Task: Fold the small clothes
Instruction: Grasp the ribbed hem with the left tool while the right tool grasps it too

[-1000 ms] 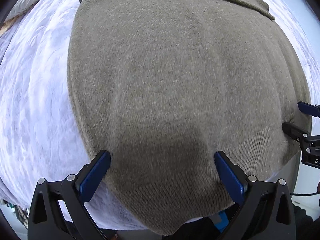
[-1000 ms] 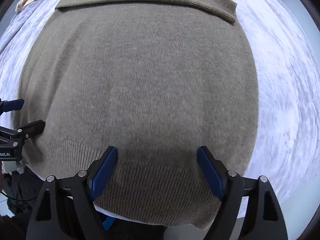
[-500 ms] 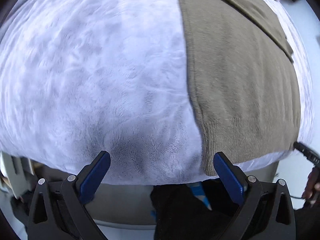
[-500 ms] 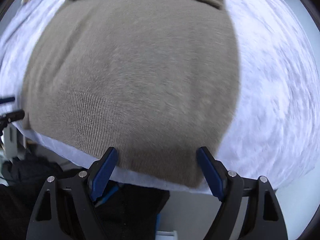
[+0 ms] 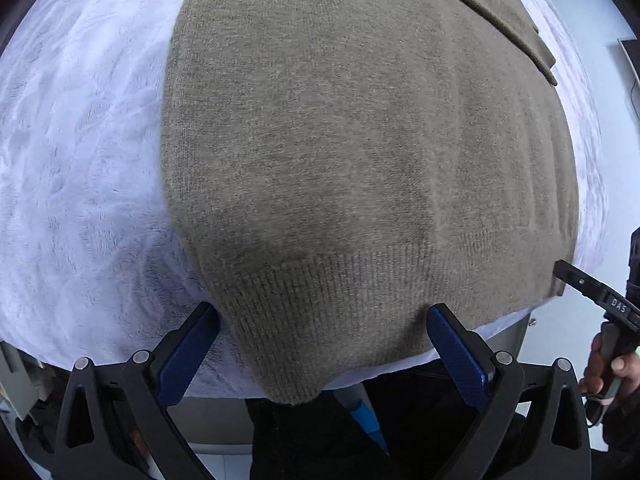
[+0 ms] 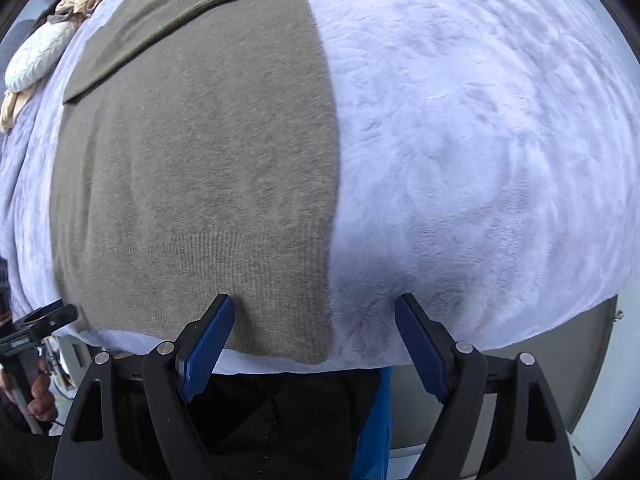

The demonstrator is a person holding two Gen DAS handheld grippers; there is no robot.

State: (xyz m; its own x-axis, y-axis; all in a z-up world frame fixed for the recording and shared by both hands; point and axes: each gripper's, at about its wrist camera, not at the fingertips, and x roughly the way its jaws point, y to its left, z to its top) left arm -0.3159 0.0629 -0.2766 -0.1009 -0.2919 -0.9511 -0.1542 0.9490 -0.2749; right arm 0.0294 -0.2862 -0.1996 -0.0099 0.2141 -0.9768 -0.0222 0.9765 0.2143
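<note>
the left gripper (image 5: pixel 322 344) has swung back over the sweater's (image 5: pixel 360 152) hem, the right gripper (image 6: pixel 314 336) off toward its edge; both jaws wide, empty.

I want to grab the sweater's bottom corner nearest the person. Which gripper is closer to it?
Left. The left gripper has the sweater corner between its open fingers. The right gripper straddles the sweater's side edge, farther along the hem.

Bright even daylight, soft shadows, fisheye-warped edges.

White fleece-covered table (image 6: pixel 480 140), pale, possibly grey floor (image 5: pixel 580 312)
</note>
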